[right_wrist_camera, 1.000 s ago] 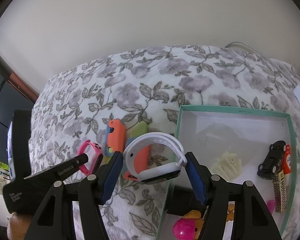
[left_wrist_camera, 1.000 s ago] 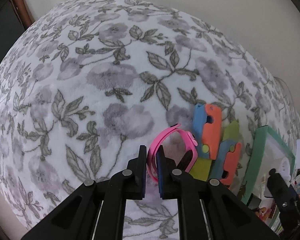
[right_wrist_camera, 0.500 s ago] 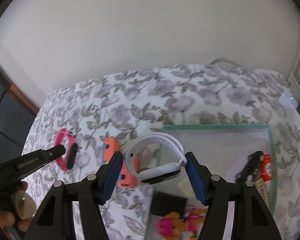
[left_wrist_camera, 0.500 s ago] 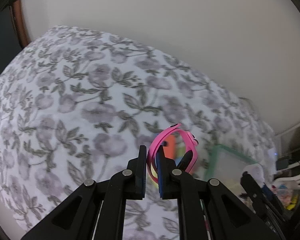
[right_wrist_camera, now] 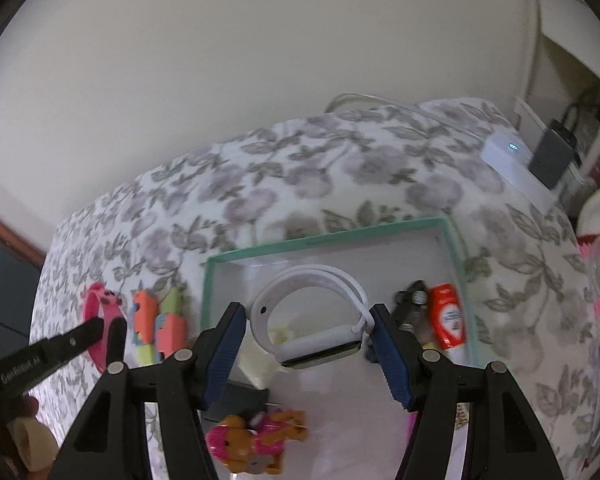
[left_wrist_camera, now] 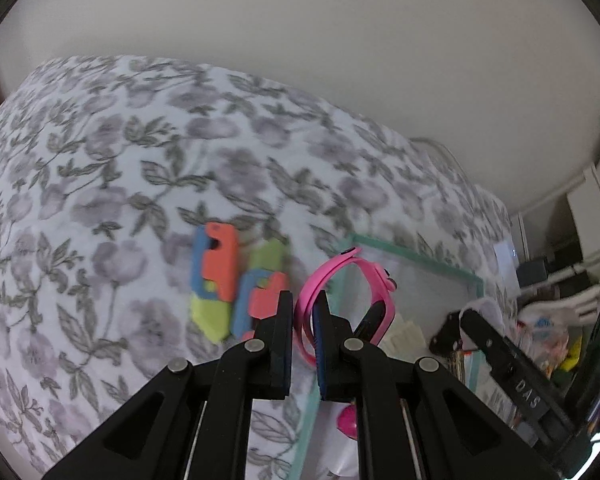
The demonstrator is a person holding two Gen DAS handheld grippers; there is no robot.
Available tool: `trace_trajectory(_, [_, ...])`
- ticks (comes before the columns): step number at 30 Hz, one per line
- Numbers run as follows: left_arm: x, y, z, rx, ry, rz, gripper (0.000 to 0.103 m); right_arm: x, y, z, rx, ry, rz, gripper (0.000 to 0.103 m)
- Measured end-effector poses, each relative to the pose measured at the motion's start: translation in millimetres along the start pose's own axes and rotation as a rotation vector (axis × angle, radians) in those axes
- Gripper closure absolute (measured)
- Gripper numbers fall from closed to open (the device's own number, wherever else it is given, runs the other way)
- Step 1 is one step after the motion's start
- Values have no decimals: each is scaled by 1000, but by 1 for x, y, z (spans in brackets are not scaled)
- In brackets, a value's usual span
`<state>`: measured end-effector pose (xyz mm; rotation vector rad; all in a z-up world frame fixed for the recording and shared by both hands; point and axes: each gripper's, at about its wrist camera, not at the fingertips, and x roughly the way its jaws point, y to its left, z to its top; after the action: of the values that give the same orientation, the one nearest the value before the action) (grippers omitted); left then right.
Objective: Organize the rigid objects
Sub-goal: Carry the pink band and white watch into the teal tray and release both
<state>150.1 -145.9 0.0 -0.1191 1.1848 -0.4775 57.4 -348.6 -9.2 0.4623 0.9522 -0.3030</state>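
Rigid objects are found partly sorted: several already lie in the teal-rimmed box point(left_wrist_camera: 416, 258), two watches are in the grippers, and coloured pieces are left on the bedspread.

Left wrist view: the pink watch point(left_wrist_camera: 350, 300) is seen clamped by its strap in the left gripper point(left_wrist_camera: 303, 334), whose jaws are clenched almost fully together on the thin band. The watch is carried clear of the floral bedspread point(left_wrist_camera: 140, 184), in line with the near-left corner of the box; whether it is over the box or just short of it cannot be told. Its band forms a closed loop with a darker face at the right side. The orange, blue and lime plastic pieces point(left_wrist_camera: 236, 280) are noted on the bedspread just left of the box, overlapping one another and not yet put away. The picture is blurred, so finer detail is not reported.

Right wrist view: the white watch point(right_wrist_camera: 312, 320) is held in the right gripper point(right_wrist_camera: 304, 340), the jaws standing wide and grasping the looped band from both sides, dark face downward. It is held above the open interior of the box. Inside the box are recorded a black toy car point(right_wrist_camera: 410, 304), a red-and-white packet point(right_wrist_camera: 448, 316), a pink-and-brown toy dog figure point(right_wrist_camera: 256, 440), a black flat item point(right_wrist_camera: 240, 398) and a pale piece beneath the watch. The pink watch and the left gripper are visible at the left edge, outside the box.

By judgement, the two watches and the coloured pieces remain to be placed.
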Motion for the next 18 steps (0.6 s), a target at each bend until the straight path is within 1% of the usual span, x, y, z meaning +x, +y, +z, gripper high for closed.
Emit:
trace_trajectory(4, [9, -27, -13, 72, 28, 0, 94, 0, -12, 1, 28, 4, -8, 36])
trace_trajectory(7, [25, -44, -25, 119, 76, 1, 94, 1, -16, 1, 33, 13, -14, 36])
trace_trajectory(12, [50, -55, -40, 128, 177, -36, 93, 5, -15, -1, 18, 32, -12, 36])
trace_trajectory(15, [58, -61, -47, 143, 204, -40, 93, 8, -14, -2, 10, 45, -9, 36])
trace_trajectory(18, [62, -68, -53, 174, 207, -13, 93, 13, -13, -4, -1, 67, -11, 36])
